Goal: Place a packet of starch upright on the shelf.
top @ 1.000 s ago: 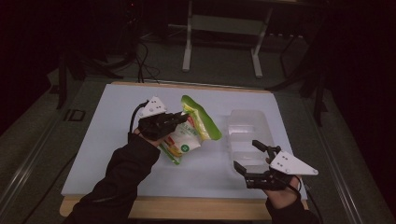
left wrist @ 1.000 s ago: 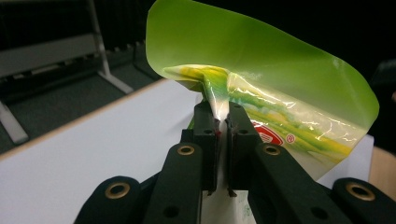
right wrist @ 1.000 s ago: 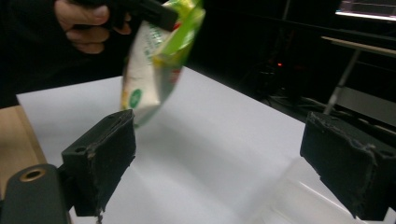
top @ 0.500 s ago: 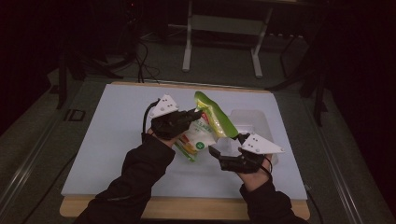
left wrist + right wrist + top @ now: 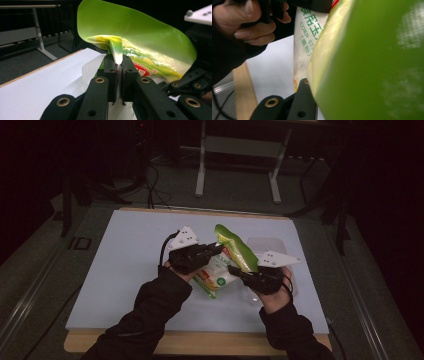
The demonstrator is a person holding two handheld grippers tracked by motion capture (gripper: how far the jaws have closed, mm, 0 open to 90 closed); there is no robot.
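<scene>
The left gripper [image 5: 216, 251] has its jaws clamped on a fold of the bag [image 5: 227, 257], which is held above the middle of the table [image 5: 125, 265], tilted with its green top toward the far edge. A clear tub [image 5: 267, 245] lies beyond. The right gripper [image 5: 235, 269] has just been closing, its jaws pinching the bag's right side.

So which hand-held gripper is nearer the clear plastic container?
Right. The right hand-held gripper sits just in front of the clear plastic container, gripping the corn starch bag. The left hand-held gripper pinches the bag's opposite side, farther from the container.
</scene>
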